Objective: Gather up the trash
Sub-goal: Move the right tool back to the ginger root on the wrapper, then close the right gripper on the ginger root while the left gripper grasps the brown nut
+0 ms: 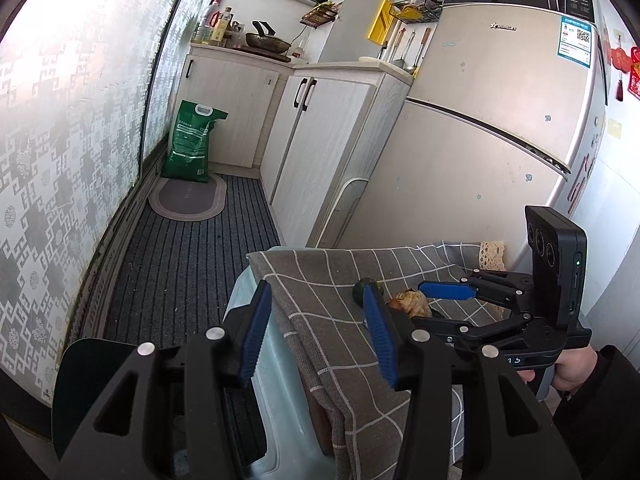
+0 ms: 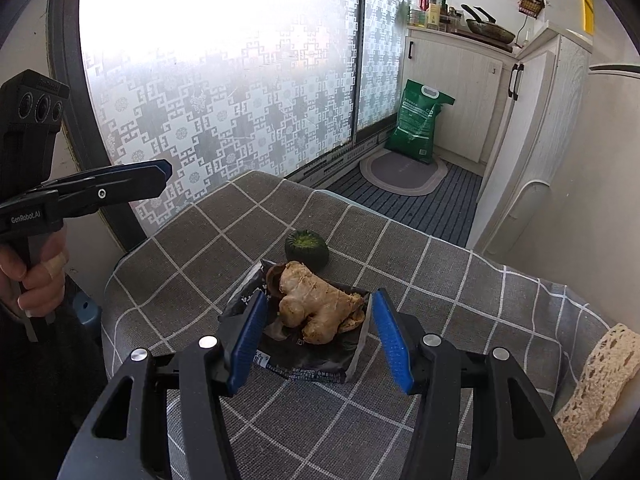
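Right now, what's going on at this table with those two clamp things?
A person holds a gripper in each hand, clearing trash off a checked cloth. The right gripper is open around a ginger root lying on a black wrapper, not yet gripping. The left gripper hangs open at the table's edge, holding nothing. A green stem cap sits behind the ginger.

Both wrist views share the checked cloth (image 1: 344, 280).

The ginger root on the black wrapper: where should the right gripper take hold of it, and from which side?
Probably across the ginger root at its thick middle lobe, from above and the near side, where the right gripper already straddles it with open jaws. It lies flat and knobbly on the black wrapper, so keep the fingers above the film.
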Demonstrator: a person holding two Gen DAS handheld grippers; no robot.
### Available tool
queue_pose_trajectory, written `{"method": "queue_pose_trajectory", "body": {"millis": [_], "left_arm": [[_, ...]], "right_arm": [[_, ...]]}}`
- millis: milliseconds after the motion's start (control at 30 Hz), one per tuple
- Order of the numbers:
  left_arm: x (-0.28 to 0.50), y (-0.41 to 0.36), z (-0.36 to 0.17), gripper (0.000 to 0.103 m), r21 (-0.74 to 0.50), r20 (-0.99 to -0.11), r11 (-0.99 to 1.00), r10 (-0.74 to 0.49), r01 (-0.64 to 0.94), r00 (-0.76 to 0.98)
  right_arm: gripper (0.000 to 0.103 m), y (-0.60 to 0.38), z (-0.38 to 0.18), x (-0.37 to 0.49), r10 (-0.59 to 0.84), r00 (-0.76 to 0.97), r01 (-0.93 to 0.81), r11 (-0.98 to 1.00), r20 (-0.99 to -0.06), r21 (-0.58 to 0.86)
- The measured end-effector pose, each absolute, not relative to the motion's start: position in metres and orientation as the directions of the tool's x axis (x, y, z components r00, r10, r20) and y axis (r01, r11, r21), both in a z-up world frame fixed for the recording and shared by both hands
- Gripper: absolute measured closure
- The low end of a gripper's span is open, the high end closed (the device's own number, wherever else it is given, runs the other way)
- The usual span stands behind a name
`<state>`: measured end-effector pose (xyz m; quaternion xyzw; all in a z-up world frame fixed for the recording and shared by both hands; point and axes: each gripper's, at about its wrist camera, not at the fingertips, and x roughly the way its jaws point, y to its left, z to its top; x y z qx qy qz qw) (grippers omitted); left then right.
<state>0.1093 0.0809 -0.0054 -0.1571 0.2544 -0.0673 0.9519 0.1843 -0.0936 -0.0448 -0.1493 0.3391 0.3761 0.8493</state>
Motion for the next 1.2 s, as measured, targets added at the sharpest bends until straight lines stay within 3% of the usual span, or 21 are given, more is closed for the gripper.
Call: {"method": "queue_pose_trajectory", "body": {"millis": [67,300,667,1067,1200], "left_arm": [[0.113,0.079,-0.007,0.054,-0.332,-0.468,0.942,-0.208,0.047,0.859],[0.121,0.064,-0.006,0.054,-0.317,-0.475,0.945,-0.232,0.081,0.849],[0.133,0.027,-0.010,0.054,-0.242,-0.507,0.959,-0.254,0.147,0.823],[0.152,-0.005,-0.022,0.054,-0.106,-0.556,0.987,-0.157,0.117,0.816],[0.160,-0.011,-0.028,0.061,-0.067,-0.584,0.991,-0.131,0.113,0.801]], "right_arm": [[0.059,-0.093,-0.044,0.183,0.545,0.484,-0.750,0.662,-0.684,-0.003],[0.060,-0.088,-0.045,0.178,0.516,0.502,-0.749,0.661,-0.694,-0.049],[0.060,-0.123,-0.021,0.165,0.535,0.570,-0.703,0.711,-0.623,-0.033],[0.060,-0.152,-0.015,0.161,0.544,0.598,-0.670,0.743,-0.588,0.005],[0.060,-0.157,-0.018,0.160,0.544,0.594,-0.670,0.743,-0.592,0.011]]}}
